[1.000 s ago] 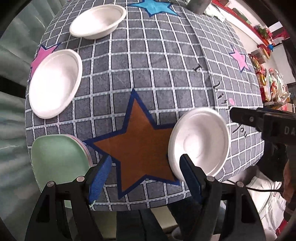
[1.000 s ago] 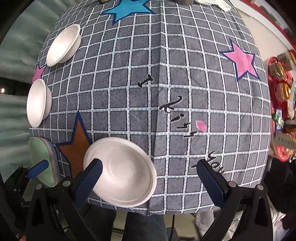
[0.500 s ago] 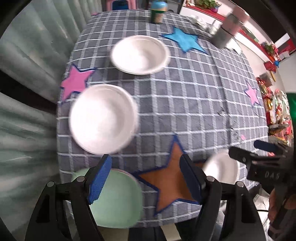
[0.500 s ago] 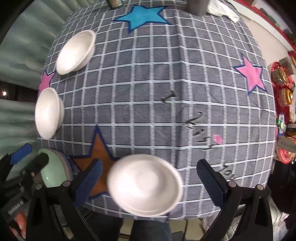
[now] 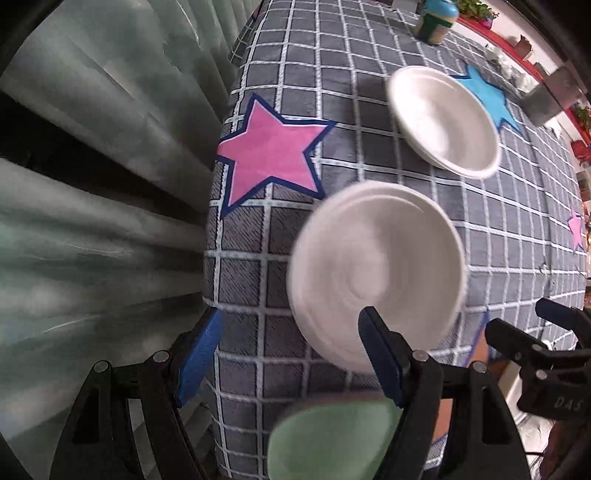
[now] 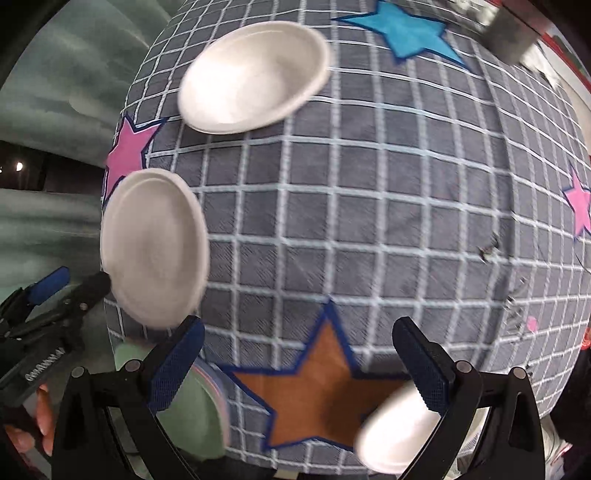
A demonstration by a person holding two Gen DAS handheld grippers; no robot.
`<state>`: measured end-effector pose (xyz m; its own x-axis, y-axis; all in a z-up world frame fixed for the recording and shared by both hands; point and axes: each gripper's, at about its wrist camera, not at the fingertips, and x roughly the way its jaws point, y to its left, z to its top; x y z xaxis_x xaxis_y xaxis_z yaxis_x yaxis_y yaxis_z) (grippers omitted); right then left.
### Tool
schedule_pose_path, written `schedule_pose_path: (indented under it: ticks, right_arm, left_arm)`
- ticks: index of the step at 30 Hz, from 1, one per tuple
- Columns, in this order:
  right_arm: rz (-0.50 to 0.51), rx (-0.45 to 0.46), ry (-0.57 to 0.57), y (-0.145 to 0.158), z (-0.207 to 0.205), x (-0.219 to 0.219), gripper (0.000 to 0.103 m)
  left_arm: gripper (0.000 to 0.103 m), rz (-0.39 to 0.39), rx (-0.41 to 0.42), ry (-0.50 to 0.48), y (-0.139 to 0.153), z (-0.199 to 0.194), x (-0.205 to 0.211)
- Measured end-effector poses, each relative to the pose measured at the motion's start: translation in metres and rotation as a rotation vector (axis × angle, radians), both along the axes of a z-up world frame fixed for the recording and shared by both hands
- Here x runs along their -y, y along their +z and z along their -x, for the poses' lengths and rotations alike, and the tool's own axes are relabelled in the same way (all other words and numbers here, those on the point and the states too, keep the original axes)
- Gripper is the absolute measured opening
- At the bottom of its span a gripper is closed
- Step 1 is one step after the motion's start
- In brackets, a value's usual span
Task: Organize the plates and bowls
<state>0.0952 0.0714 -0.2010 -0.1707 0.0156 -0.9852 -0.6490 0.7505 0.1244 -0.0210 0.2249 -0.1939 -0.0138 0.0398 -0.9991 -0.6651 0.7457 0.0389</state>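
Three white bowls stand on the checked tablecloth [image 6: 369, 206]: a far bowl [image 5: 443, 122] [image 6: 251, 77], a middle bowl [image 5: 376, 273] [image 6: 155, 247] by the left edge, and a near bowl [image 6: 395, 435] at the front edge. A stack of plates with a green plate on top [image 5: 332, 439] [image 6: 188, 413] sits at the front left corner. My left gripper [image 5: 290, 354] [image 6: 79, 280] hangs open at the table's left edge, its right finger over the middle bowl's near rim. My right gripper [image 6: 299, 365] [image 5: 517, 317] is open over the orange star [image 6: 317, 387], holding nothing.
A grey-green curtain [image 5: 92, 184] hangs close along the table's left side. A green-lidded jar [image 5: 434, 18] and a grey cup [image 5: 546, 99] [image 6: 513, 33] stand at the far end. A hand [image 6: 40, 417] holds the left gripper.
Both grippers have swept across the table towards its left and far side. The left one went from the orange star to the middle bowl, the right one from the near bowl to the star.
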Motion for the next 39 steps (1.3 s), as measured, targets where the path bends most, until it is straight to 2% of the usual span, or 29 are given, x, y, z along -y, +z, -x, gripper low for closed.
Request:
schedule_pose_path:
  ticks: [5,13,15,17,20,22,23,25,27,28,29,34,39]
  right_arm:
    - [0.003,-0.001,0.013,-0.015,-0.004,-0.022,0.102]
    - [0.020,-0.005,0.004,-0.037,-0.013,-0.034,0.102]
    - [0.009,-0.019,-0.001,-0.042,-0.012,-0.040,0.090]
    - [0.013,-0.047,0.001,-0.053,-0.006,-0.053,0.066]
    - [-0.002,-0.080,-0.008,-0.060,-0.003,-0.053,0.052]
    - [-0.016,-0.083,-0.001,-0.063,0.000,-0.051,0.050]
    - [-0.029,-0.089,0.011,-0.063,0.003,-0.052,0.043]
    - [-0.048,-0.110,0.018,-0.064,0.008,-0.054,0.034]
    - [-0.061,-0.120,0.010,-0.062,0.009,-0.053,0.033]
    - [-0.068,-0.136,0.007,-0.064,0.011,-0.054,0.022]
    - [-0.077,-0.158,-0.002,-0.064,0.014,-0.053,0.017]
    - [-0.061,-0.136,-0.025,-0.056,0.023,-0.044,0.017]
    - [-0.073,-0.123,-0.031,-0.033,0.031,-0.031,0.017]
  left_arm:
    - [0.079,0.017,0.007,-0.003,-0.018,-0.007,-0.013]
    - [0.079,0.032,-0.018,-0.049,-0.048,-0.014,-0.013]
    - [0.075,0.054,-0.020,-0.039,-0.053,-0.014,-0.017]
    - [0.071,0.054,-0.033,-0.043,-0.057,-0.014,-0.016]
    - [0.069,0.048,-0.027,-0.071,-0.058,-0.013,-0.015]
    - [0.067,0.047,-0.026,-0.087,-0.058,-0.017,-0.014]
    - [0.066,0.046,-0.027,-0.090,-0.058,-0.018,-0.012]
    - [0.056,0.056,-0.023,-0.094,-0.057,-0.019,-0.007]
    - [0.044,0.075,-0.014,-0.108,-0.055,-0.023,0.001]
    - [0.040,0.084,-0.007,-0.118,-0.054,-0.024,0.004]
    - [0.039,0.089,-0.007,-0.130,-0.053,-0.026,0.010]
    - [0.039,0.090,-0.005,-0.149,-0.047,-0.026,0.026]
    - [0.039,0.085,-0.001,-0.151,-0.034,-0.032,0.041]
